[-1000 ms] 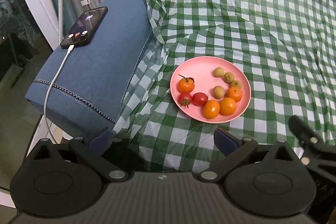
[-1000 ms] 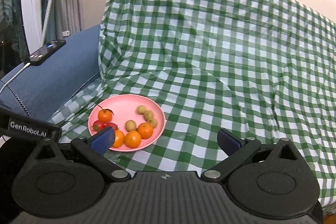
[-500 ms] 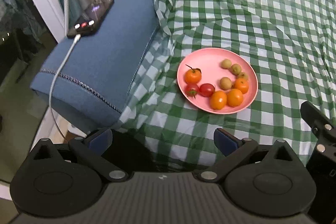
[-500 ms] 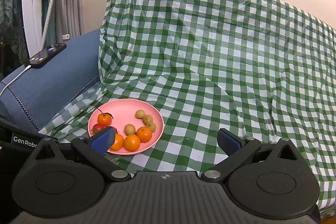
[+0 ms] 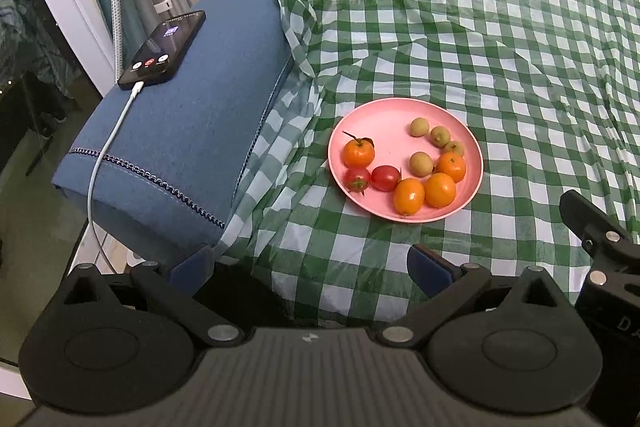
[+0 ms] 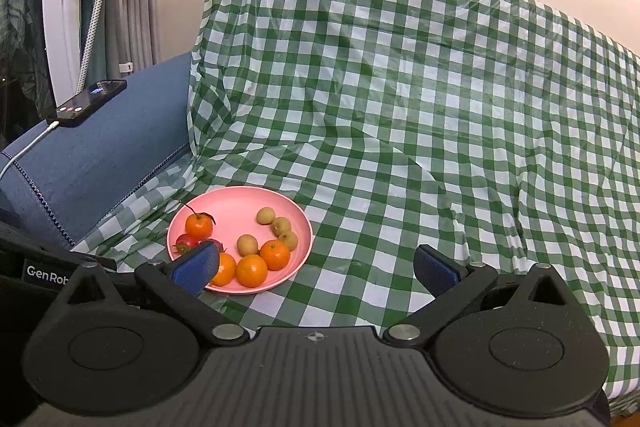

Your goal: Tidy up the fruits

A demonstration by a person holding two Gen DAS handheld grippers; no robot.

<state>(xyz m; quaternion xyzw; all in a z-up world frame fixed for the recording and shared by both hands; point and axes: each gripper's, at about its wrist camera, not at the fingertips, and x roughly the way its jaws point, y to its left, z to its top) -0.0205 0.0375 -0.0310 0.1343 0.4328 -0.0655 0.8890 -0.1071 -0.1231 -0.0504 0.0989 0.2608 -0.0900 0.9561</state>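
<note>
A pink plate (image 5: 384, 115) lies on the green checked cloth (image 5: 500, 47) and also shows in the right wrist view (image 6: 236, 203). On it are several orange fruits, one with a stem (image 5: 359, 153), two red tomatoes (image 5: 385, 177) and several small yellow-green fruits (image 5: 421, 163). My left gripper (image 5: 310, 265) is open and empty, near the cloth's front edge, short of the plate. My right gripper (image 6: 316, 269) is open and empty, just right of the plate; its left finger (image 6: 196, 265) overlaps the plate's near rim in view.
A blue cushion (image 5: 180, 147) sits left of the plate with a phone (image 5: 162, 47) on a white charging cable (image 5: 100, 163). The checked cloth rises up a backrest (image 6: 400, 47) behind. The right gripper's body (image 5: 600, 247) shows at the left view's right edge.
The left view has shifted slightly; the plate now sits a little lower and closer. The right gripper has dipped a bit nearer the plate. Both stay open.
</note>
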